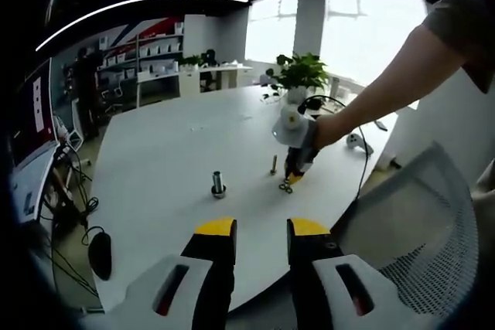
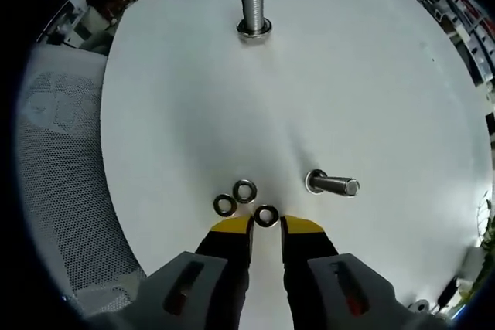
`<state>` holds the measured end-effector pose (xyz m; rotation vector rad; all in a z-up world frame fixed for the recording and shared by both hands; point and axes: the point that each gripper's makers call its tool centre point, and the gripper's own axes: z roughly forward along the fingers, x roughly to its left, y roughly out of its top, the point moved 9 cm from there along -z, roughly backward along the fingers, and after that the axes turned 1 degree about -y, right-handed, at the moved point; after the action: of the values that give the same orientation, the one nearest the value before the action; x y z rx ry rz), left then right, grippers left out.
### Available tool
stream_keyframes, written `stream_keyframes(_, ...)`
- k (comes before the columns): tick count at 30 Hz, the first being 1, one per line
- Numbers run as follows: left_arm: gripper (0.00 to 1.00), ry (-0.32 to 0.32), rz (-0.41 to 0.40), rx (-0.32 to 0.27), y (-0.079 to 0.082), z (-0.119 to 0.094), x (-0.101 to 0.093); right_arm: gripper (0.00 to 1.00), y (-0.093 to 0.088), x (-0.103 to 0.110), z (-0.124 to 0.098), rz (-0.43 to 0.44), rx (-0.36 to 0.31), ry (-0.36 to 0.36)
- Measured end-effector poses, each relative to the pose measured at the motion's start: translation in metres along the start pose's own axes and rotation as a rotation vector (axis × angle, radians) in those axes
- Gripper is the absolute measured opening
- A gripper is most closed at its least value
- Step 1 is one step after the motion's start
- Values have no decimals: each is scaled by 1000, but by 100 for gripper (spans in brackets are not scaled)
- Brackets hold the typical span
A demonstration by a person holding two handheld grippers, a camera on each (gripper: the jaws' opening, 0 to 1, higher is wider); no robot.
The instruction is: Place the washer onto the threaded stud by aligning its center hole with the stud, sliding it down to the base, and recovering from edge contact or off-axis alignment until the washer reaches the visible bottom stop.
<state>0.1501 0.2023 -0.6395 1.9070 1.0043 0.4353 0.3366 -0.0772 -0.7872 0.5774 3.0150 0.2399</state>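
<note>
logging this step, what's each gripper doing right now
left gripper: open, holding nothing, held above the table.
right gripper: open, tips at a washer, not gripping it.

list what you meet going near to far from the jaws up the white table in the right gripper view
right hand-held gripper → three washers at its tips → smaller stud, tilted over → bare white table → upright threaded stud

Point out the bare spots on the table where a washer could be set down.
Bare table lies right of the large stud and between it and the washers. More is left of the washers toward the edge by the mesh chair. It is crowded at the right gripper, where three washers and the small bolt cluster.
</note>
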Motion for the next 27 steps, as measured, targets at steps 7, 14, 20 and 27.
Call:
stream_keyframes(7,24,-2,0,-2,0,0,0,17,2,-2,1,40,11,-3)
stream_keyframes(14,24,-8,2,-4,0,0,0,17,5,1,2,34,41,-19)
stream_keyframes(20,23,-12,4,-4,1,1,-1,16,10,3,2,14,70,-29)
stream_keyframes(27,23,-19,11,5,0,1,-2,15,16,3,5,37,136,-50)
